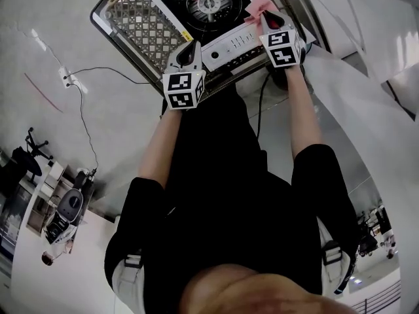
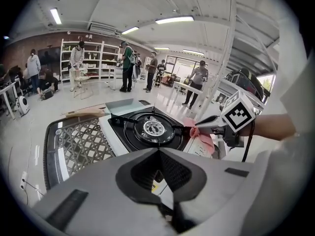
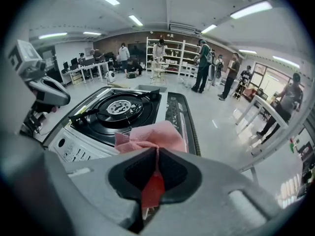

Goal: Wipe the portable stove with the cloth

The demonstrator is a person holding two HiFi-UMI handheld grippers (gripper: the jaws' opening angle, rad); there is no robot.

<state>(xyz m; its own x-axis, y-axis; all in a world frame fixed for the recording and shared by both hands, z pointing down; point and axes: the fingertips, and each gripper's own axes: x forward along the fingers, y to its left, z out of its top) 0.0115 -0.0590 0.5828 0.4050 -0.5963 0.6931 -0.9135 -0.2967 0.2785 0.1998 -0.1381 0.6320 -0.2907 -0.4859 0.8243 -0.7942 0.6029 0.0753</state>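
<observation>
Head view: steeply down from above; left gripper view & right gripper view: low, close, share stove (image 2: pixel 152 129).

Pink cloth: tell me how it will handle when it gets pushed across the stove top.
Probably floppy: the pink cloth bunches into folds ahead of the right gripper, whose jaws pinch it. Likely light, as it looks thin where the jaws close on it. It may snag on the raised pan supports of the stove rather than glide.
</observation>
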